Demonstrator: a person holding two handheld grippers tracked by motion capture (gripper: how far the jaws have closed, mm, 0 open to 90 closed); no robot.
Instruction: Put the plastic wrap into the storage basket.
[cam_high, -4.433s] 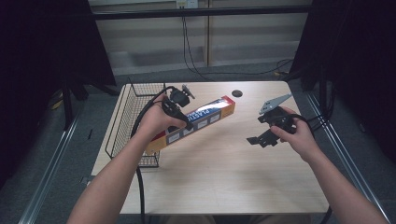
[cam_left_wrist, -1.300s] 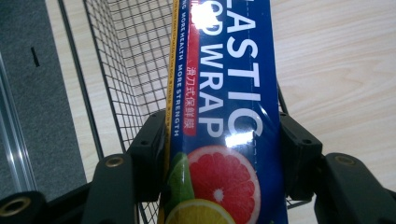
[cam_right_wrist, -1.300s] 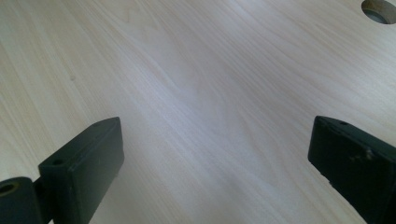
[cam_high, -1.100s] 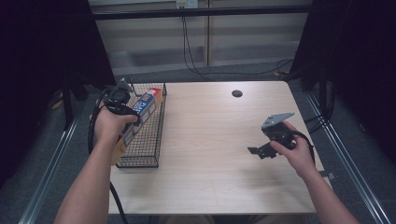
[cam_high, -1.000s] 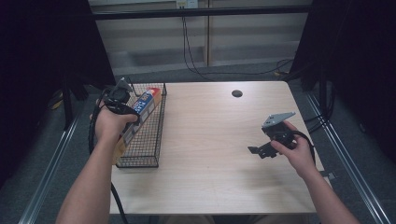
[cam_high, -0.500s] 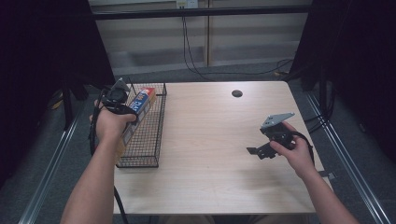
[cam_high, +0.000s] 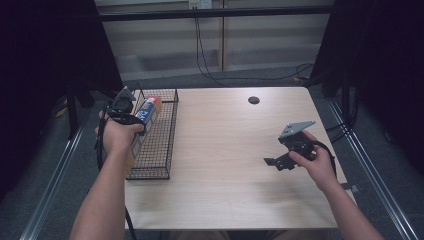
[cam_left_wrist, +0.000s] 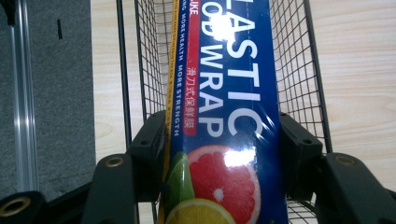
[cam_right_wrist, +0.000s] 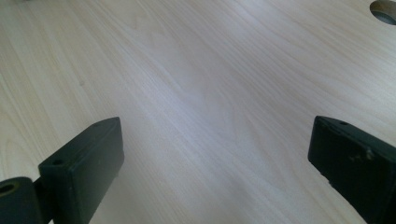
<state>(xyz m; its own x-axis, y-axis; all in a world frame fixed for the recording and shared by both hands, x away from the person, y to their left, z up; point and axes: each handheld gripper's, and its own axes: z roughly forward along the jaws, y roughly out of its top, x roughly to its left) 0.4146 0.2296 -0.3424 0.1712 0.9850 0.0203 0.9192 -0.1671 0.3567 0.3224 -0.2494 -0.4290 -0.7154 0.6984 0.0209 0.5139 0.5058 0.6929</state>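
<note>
**Wrap box going into basket**

Plastic wrap box (cam_left_wrist: 224, 116): light, stiff carton, glossy film so likely slippery. Left gripper (cam_left_wrist: 219, 154) fingers clamp its long sides, over wire basket (cam_high: 162, 135) at bench (cam_high: 235, 165) edge. Right gripper (cam_right_wrist: 215, 158) fingers wide, empty.

Pale wooden table (cam_high: 225, 165) with round cable hole (cam_high: 253, 100).

Both forearms bare, no sleeves; each gripper black with blocky matte jaws bearing brass-ringed screw holes, left gripper (cam_high: 131, 111) trailing a black cable, right gripper (cam_high: 280, 161) topped by a grey three-cornered plate.
</note>
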